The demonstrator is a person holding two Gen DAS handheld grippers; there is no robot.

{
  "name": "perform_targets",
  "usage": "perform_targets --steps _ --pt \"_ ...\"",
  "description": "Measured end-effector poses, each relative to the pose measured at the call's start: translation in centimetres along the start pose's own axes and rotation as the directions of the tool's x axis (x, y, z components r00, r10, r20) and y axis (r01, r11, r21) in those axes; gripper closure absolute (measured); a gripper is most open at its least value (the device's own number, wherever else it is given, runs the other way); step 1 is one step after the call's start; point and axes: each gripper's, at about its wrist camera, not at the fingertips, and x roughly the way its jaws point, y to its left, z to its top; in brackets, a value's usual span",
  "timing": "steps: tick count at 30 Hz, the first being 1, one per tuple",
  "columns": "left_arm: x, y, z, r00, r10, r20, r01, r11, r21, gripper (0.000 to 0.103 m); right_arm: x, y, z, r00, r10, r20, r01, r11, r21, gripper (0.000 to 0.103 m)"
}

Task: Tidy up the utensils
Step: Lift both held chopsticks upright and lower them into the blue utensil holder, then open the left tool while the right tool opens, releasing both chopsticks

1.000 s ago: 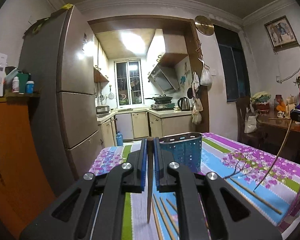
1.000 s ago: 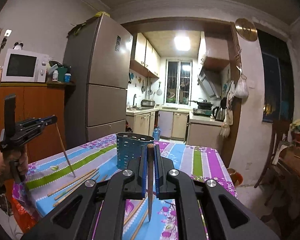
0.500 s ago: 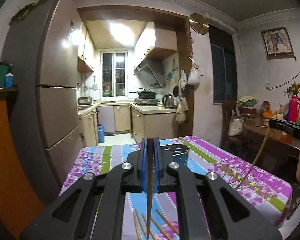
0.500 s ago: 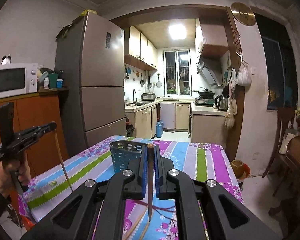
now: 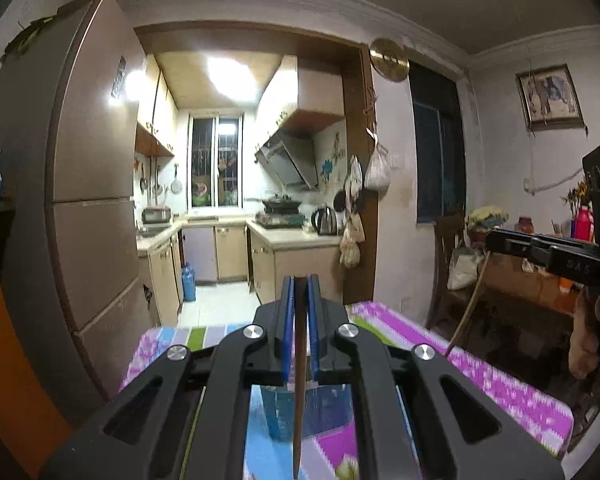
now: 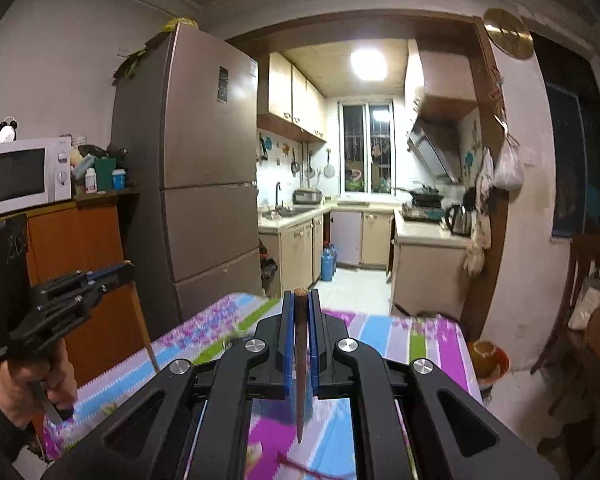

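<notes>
My left gripper (image 5: 300, 284) is shut on a brown wooden chopstick (image 5: 297, 400) that hangs point down over the blue perforated utensil holder (image 5: 320, 408) on the table. My right gripper (image 6: 300, 296) is shut on another brown chopstick (image 6: 300, 380), point down above the floral tablecloth (image 6: 384, 336). The right gripper (image 5: 496, 242) also shows at the right edge of the left wrist view with its chopstick (image 5: 468, 304) slanting down. The left gripper (image 6: 120, 270) shows at the left of the right wrist view.
The table with its purple, blue and green tablecloth (image 5: 480, 376) fills the foreground. A tall fridge (image 6: 204, 184) and an orange cabinet (image 6: 72, 264) with a microwave (image 6: 24, 176) stand left. A wooden side table (image 5: 532, 280) stands right. The kitchen lies beyond.
Both grippers have risen and tipped upward, each still holding its chopstick. The holder has dropped lower in the left wrist view and out of the right wrist view. The loose chopsticks on the table are out of view.
</notes>
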Motion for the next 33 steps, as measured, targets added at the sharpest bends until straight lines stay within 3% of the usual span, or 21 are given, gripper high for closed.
perform_targets --steps 6,10,17,28,30,31,33 --pt "2.8 0.4 3.7 0.998 0.019 0.057 -0.017 1.000 -0.024 0.098 3.8 0.1 4.6 1.000 -0.008 0.024 0.008 1.000 -0.004 0.095" --pt "4.7 0.8 5.0 0.997 0.032 0.074 -0.029 0.999 -0.040 0.098 6.6 -0.3 5.9 1.000 -0.004 0.014 0.003 1.000 0.012 0.095" --pt "8.7 1.7 4.2 0.998 0.040 0.047 -0.036 0.996 -0.075 0.098 11.8 -1.0 3.4 0.998 0.004 -0.063 -0.003 1.000 0.023 0.095" --pt "13.3 2.4 -0.7 0.997 0.045 -0.065 -0.051 0.995 -0.089 0.097 16.2 -1.8 -1.1 0.989 0.012 -0.146 -0.005 0.999 0.045 0.095" --pt "13.7 2.6 -1.0 0.996 0.046 -0.079 -0.053 0.995 -0.089 0.087 16.4 -1.9 -1.3 0.989 0.013 -0.149 -0.007 0.999 0.046 0.095" --pt "13.6 2.6 -1.2 0.996 0.050 -0.080 -0.057 0.994 -0.090 0.071 16.4 -1.8 -1.4 0.989 0.014 -0.149 -0.008 0.999 0.046 0.095" --pt "13.5 2.9 -1.3 0.995 0.055 -0.079 -0.062 0.994 -0.093 0.064 16.4 -1.9 -1.3 0.989 0.015 -0.149 -0.008 0.999 0.047 0.095"
